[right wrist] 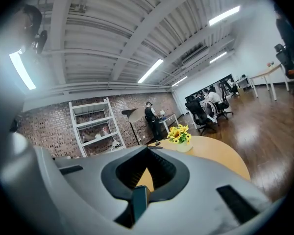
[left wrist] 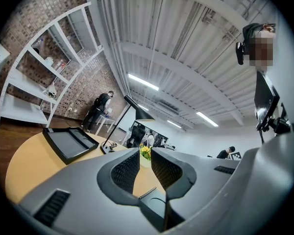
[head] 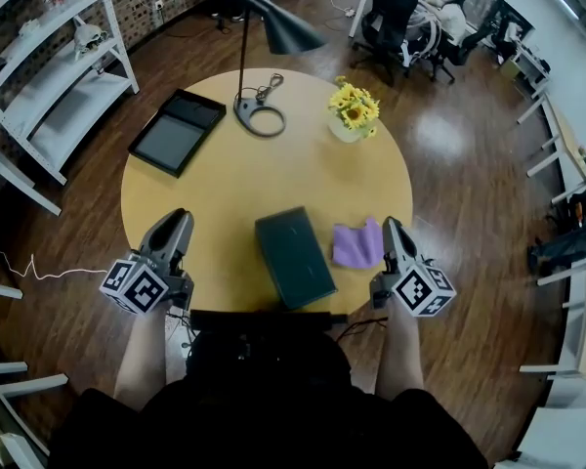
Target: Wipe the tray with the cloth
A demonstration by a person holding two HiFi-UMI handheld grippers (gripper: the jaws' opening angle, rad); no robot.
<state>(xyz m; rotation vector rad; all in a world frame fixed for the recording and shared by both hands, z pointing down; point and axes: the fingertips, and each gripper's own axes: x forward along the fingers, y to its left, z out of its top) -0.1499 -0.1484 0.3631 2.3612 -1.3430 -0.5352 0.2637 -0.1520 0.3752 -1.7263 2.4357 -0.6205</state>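
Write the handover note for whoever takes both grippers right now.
Left gripper: jaws slightly apart, nothing between them, at the near left edge of the table.
Right gripper: shut and empty, at the near right edge, just right of the purple cloth.
The cloth lies loose on the table beside a dark green rectangular piece at near centre. An empty black tray sits at the far left.
Done: no wiping is visible and the cloth is not picked up.
Left: open the right gripper, take the cloth, and wipe the tray. I cannot tell which of the two dark pieces is meant.
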